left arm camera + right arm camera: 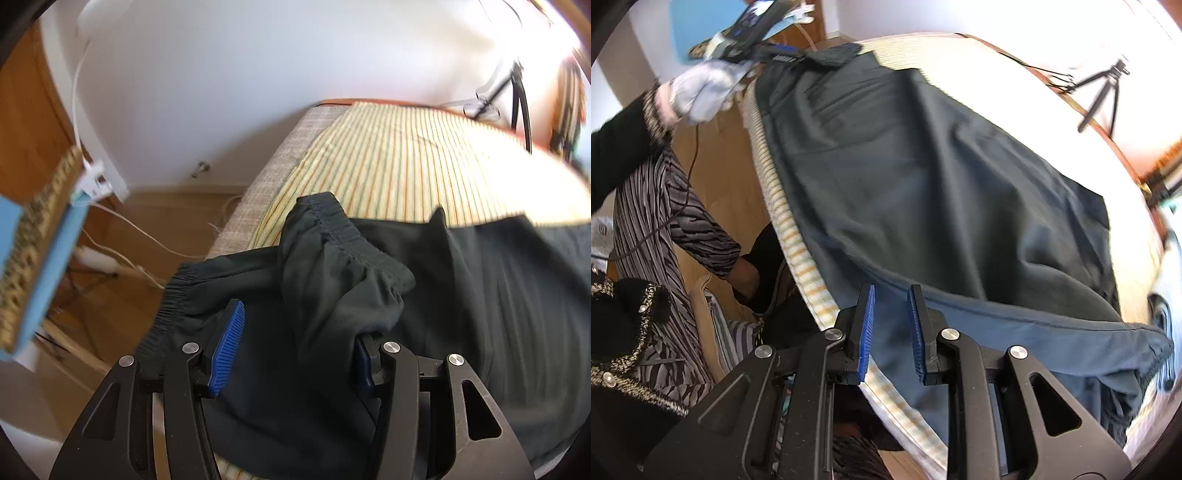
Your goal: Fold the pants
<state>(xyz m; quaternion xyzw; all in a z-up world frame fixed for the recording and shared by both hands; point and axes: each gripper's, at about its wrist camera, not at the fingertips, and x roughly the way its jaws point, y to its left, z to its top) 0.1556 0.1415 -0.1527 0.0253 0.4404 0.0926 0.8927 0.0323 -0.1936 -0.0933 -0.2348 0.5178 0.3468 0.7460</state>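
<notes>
While the dark teal-grey fabric pants (923, 177) lie spread along the near edge of the bed with the yellow striped sheet (399, 158), I judge the fold to be barely begun — no clean fold shows anywhere. Most of the work is left, as far as I can see.

In the left wrist view, my left hand-held gripper (295, 350) has its blue ribbed pads set well apart. A bunched lump of the pants with a stitched, gathered hem (332, 258) rises between them and hides most of the right pad. I cannot tell whether the jaws truly pinch that cloth or merely sit around it. A second gathered elastic edge hangs past the side of the bed, over the wooden floor (122, 295).

In the right wrist view, my right hand-held gripper (892, 328) hovers at the bed's edge with a narrow gap between its pads, holding nothing — the cloth's long seamed edge lies just beyond the tips.

The pants look thin, soft and slack, with broad wrinkles running along their length. The far end reaches my gloved left hand (705, 92) at the top of this view. The near end droops in loose folds off the bed.
</notes>
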